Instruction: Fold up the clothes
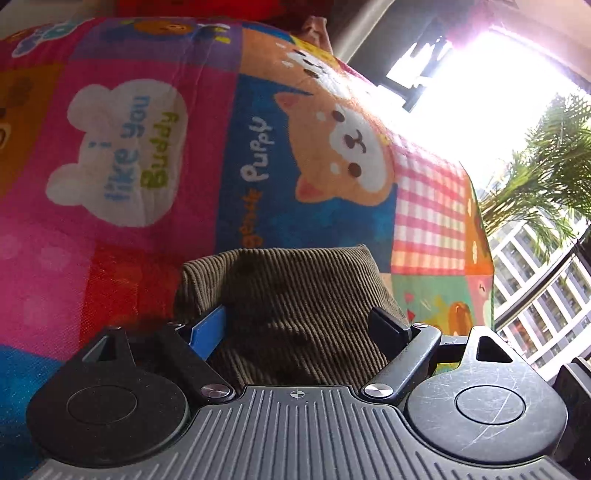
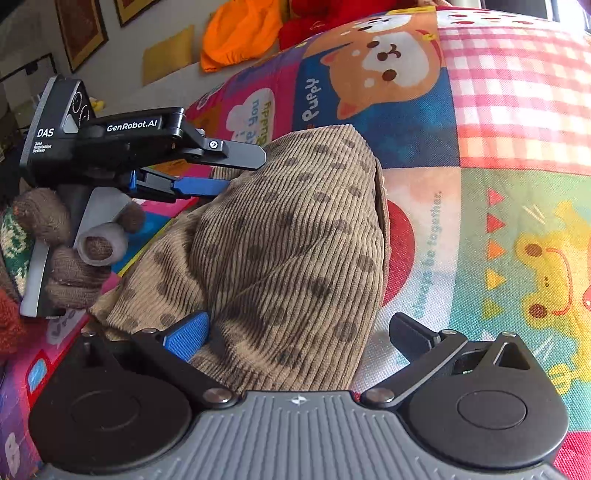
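A: Where does the corduroy garment (image 2: 280, 251) lie?

B: On the patchwork play mat (image 2: 517, 206), folded into a thick brown bundle with darker spots. In the right wrist view it runs from the lower left up toward the printed puppy face (image 2: 388, 62), with its straight folded edge on the right side.

A: And the right gripper (image 2: 303, 334)?

B: Its jaws stand wide apart. The blue pad (image 2: 186, 332) rests on or just above the near end of the cloth; I cannot tell whether it touches. The black finger (image 2: 412, 334) sits off the garment's right edge, over bare mat. Nothing is pinched.

A: The left gripper (image 2: 243, 170)?

B: It comes in from the left, held by a hand in a brown knitted glove (image 2: 70, 266). Its black upper finger and blue lower finger reach the far upper left edge of the bundle, and they are spread. In its own camera the left gripper (image 1: 306, 325) has the ribbed cloth lying between the two fingers, filling the gap and folded over at the top, with neither pad pressing on it.

A: So neither one grips?

B: Neither; both stand open around the fabric. An orange cushion (image 2: 240, 33) lies beyond the mat.
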{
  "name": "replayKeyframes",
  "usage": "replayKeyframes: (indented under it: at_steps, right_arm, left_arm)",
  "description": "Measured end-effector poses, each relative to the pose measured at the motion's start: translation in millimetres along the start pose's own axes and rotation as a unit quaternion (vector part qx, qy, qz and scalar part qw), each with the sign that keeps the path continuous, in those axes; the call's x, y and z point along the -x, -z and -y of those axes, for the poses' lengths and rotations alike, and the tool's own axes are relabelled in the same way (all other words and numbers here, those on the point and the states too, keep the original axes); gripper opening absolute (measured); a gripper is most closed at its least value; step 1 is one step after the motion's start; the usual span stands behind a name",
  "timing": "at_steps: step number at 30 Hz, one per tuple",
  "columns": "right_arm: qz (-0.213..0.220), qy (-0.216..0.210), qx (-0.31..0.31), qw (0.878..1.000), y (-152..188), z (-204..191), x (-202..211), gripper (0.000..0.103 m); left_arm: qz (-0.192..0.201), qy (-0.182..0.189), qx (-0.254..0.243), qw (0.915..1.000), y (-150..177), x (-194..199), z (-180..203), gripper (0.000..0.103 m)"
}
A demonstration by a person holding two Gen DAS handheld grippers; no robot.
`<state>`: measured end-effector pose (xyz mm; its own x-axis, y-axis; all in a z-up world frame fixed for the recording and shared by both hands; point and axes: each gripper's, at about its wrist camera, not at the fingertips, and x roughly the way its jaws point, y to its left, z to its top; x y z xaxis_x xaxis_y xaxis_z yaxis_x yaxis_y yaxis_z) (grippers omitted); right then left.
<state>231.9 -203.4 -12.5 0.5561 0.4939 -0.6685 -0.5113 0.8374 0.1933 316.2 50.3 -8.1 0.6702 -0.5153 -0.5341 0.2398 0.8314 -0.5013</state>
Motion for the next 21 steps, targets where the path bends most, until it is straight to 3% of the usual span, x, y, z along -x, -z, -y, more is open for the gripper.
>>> replayKeyframes:
  at_steps: [3, 8, 10, 11, 13, 15, 18, 21]
  right_arm:
    - [0.009, -0.001, 0.003, 1.000, 0.1, -1.5, 5.6, 0.103]
    - [0.078, 0.025, 0.027, 0.996, -4.3, -4.1, 37.1, 0.103]
    - [0.084, 0.030, 0.028, 0.996, -5.8, -2.4, 41.0, 0.103]
    - [0.067, 0.038, 0.031, 0.997, -5.7, -2.4, 35.4, 0.103]
    - [0.023, 0.060, 0.040, 0.997, -2.6, -3.0, 18.9, 0.103]
    - [0.013, 0.060, 0.025, 0.998, 6.9, -0.2, 12.2, 0.103]
    - [-0.003, 0.030, -0.022, 0.999, 4.6, 12.2, 15.9, 0.103]
    - [0.014, 0.021, -0.038, 0.999, 5.4, 20.4, 29.1, 0.103]
  left_arm:
    - [0.007, -0.009, -0.018, 0.9998, 11.9, 27.1, 5.9, 0.088]
    - [-0.003, 0.084, 0.013, 0.9964, 53.0, 71.4, 3.9, 0.092]
    - [-0.014, 0.111, 0.032, 0.9932, 67.8, 78.7, 1.6, 0.095]
    - [-0.021, 0.114, 0.039, 0.9925, 75.2, 80.4, 1.1, 0.095]
    - [-0.044, 0.060, 0.023, 0.9969, 87.8, 72.3, 2.3, 0.093]
    - [-0.048, 0.039, 0.008, 0.9981, 93.2, 72.0, 4.6, 0.093]
    - [-0.030, 0.029, 0.011, 0.9991, 88.5, 82.4, 5.8, 0.095]
    - [0.006, -0.011, 0.022, 0.9997, 77.1, 91.7, -0.4, 0.096]
